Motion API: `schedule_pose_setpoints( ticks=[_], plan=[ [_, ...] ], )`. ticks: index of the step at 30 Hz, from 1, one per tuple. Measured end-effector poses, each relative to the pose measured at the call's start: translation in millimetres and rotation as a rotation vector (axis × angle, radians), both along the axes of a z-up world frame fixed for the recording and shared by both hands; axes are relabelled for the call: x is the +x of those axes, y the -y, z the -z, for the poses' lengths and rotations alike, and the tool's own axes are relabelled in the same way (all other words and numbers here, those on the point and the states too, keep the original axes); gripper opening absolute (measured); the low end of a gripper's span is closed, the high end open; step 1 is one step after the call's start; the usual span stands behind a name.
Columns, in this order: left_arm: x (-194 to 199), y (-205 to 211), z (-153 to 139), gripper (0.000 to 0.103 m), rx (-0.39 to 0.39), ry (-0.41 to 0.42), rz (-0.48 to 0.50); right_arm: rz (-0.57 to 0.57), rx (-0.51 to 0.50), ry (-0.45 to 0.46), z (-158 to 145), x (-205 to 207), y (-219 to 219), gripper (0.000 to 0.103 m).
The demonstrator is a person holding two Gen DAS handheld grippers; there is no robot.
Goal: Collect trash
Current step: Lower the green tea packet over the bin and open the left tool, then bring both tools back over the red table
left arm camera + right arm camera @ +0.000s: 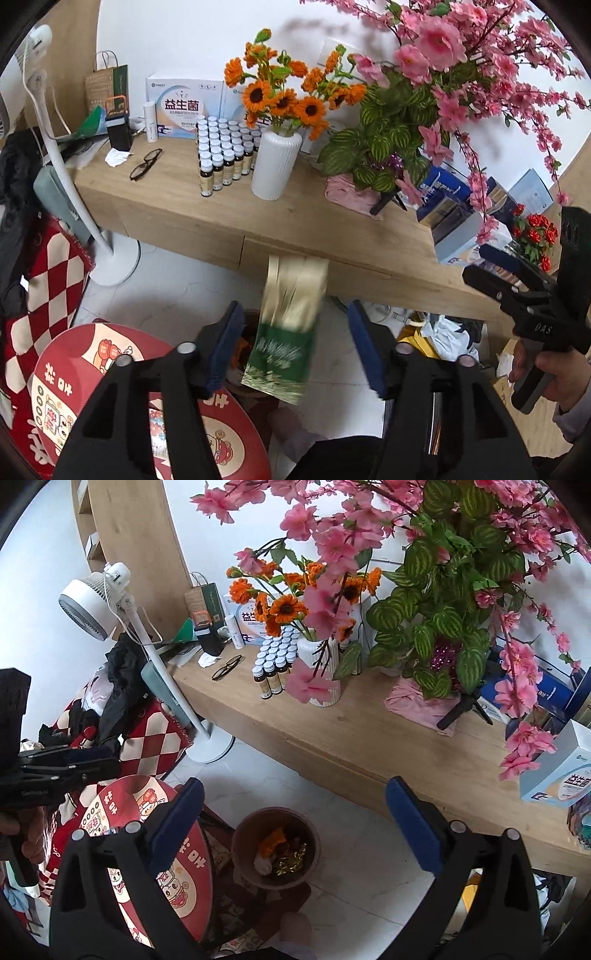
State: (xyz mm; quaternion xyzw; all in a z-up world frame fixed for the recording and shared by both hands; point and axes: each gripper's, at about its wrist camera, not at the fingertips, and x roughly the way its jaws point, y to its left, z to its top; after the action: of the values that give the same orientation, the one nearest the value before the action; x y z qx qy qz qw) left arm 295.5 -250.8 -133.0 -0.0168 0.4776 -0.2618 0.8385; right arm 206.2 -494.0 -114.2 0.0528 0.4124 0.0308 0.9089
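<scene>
A green and cream packet (290, 325) hangs blurred in the air between the open fingers of my left gripper (295, 347), touching neither pad, above a brown round bin (251, 317) that it mostly hides. In the right wrist view the bin (275, 849) stands on the white floor with orange, white and gold scraps inside; the packet does not show there. My right gripper (295, 827) is open and empty above the bin; it also shows in the left wrist view (532, 280) at the right edge. A crumpled white tissue (117, 157) lies on the wooden shelf (207, 218).
The shelf carries several small bottles (221, 158), a white vase of orange flowers (275, 164), glasses (146, 164), boxes, a pink cloth (351, 194) and pink blossom branches (461, 74). A red round tin (110, 387), a checked cushion and a white fan stand (110, 258) are left of the bin.
</scene>
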Motion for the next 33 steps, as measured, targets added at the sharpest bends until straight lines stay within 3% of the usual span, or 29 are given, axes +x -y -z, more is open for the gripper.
schedule_pose_setpoints(
  ticks=[4,10,19,33],
  plan=[
    [0,-19,-6,0.074,0.003,0.020,-0.061,-0.019,0.002,-0.006,2,4,-13,0.097],
    [-6,-81,-14,0.090,0.024,0.047,-0.241,-0.070,0.001,-0.003,0,14,-40,0.097],
    [-38,-177,-27,0.092,0.056,0.070,-0.492,-0.180,-0.004,0.000,-5,29,-94,0.097],
    [-130,-296,-29,0.092,0.087,0.057,-0.818,-0.383,-0.028,-0.037,4,38,-192,0.097]
  ],
)
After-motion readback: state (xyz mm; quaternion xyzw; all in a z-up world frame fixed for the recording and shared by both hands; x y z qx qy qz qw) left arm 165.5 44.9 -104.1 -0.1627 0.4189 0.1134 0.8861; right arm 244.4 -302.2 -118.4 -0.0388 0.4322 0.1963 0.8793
